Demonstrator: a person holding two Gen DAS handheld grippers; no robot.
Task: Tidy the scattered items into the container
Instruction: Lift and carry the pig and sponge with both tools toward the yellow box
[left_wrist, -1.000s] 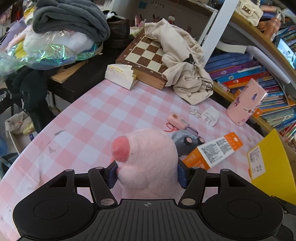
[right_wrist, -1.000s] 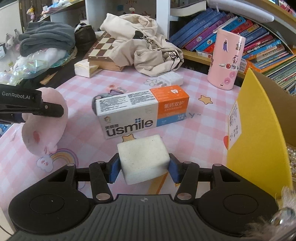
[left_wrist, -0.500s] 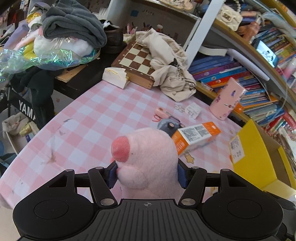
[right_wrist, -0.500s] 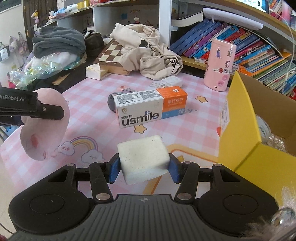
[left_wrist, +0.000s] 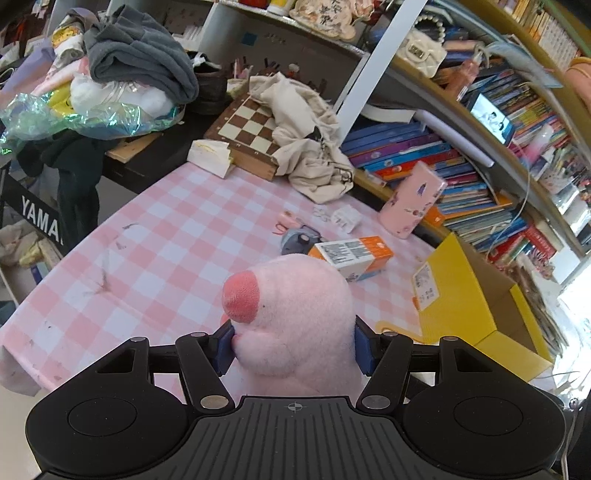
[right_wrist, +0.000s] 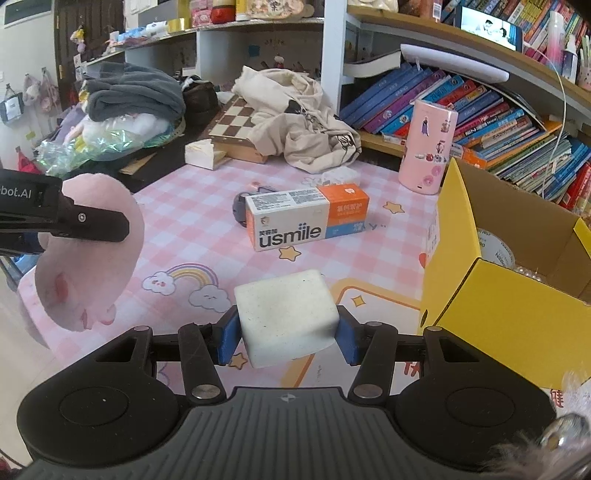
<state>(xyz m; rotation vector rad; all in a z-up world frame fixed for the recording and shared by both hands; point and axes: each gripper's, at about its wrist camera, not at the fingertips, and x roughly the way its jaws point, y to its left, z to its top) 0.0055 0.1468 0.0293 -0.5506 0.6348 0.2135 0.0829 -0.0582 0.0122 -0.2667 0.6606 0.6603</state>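
My left gripper (left_wrist: 293, 343) is shut on a pink plush toy (left_wrist: 295, 317) and holds it high above the near edge of the pink checked table (left_wrist: 166, 236); the toy also shows in the right wrist view (right_wrist: 88, 254). My right gripper (right_wrist: 287, 334) is shut on a white sponge block (right_wrist: 286, 317), held above the table, left of the open yellow box (right_wrist: 509, 295). The box is at the right in the left wrist view (left_wrist: 458, 295). On the table lie a usmile toothpaste box (right_wrist: 306, 218), a grey mouse (left_wrist: 299, 238) behind it, pink scissors (left_wrist: 286, 219) and a small white pack (right_wrist: 340, 175).
A tall pink canister (right_wrist: 428, 147) stands at the back right by shelves of books (right_wrist: 498, 122). A chessboard (right_wrist: 236, 125), a beige garment (right_wrist: 295, 114), a tissue pack (left_wrist: 210, 157) and piled clothes (left_wrist: 136, 70) lie at the back. The box holds a tape roll (right_wrist: 496, 254).
Both grippers have risen and drawn back from the table with their loads still held. The yellow box's open inside has come into the right wrist view.
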